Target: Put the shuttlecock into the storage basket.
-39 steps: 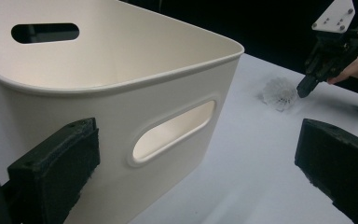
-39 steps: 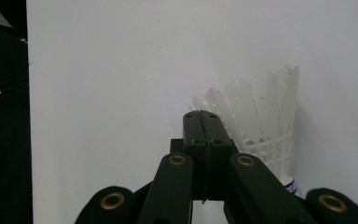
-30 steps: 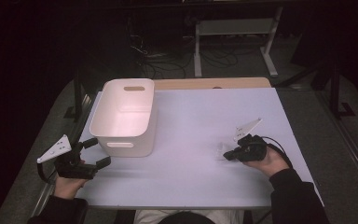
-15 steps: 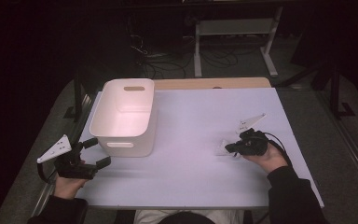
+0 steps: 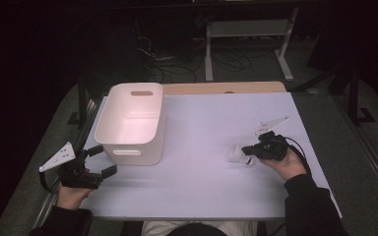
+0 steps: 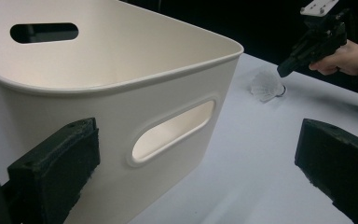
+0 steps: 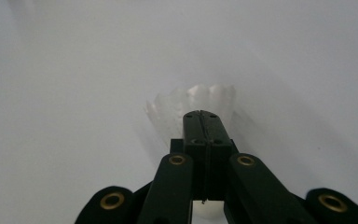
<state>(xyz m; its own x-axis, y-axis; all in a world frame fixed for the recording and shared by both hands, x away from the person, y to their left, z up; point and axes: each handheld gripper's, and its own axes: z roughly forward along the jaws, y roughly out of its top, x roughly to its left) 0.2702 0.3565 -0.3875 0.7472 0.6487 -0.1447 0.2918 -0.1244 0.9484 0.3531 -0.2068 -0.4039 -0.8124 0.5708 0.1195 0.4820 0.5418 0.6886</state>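
A white shuttlecock [image 5: 236, 155] lies on its side on the pale table [image 5: 202, 128], right of centre. My right gripper [image 5: 246, 149] is shut, and its tips sit just at the shuttlecock's near end; I cannot tell whether they touch it. In the right gripper view the jaws [image 7: 203, 116] are pressed together with nothing between them, and the feathered skirt [image 7: 168, 108] spreads beyond them. My left gripper [image 5: 103, 161] stands open at the table's front left, facing the near wall of a white bin [image 5: 128, 153]. The bin's handle slot [image 6: 172, 130] lies between the open left jaws.
The bin [image 6: 121, 60] has nothing in it and stands at the table's left. From the left gripper view the right gripper [image 6: 283, 70] and the shuttlecock [image 6: 264, 86] show far off past the bin's corner. Table legs and cables stand beyond the far edge.
The right hand has shifted slightly over the shuttlecock, with its jaws staying shut. The left hand and the bin have not moved.
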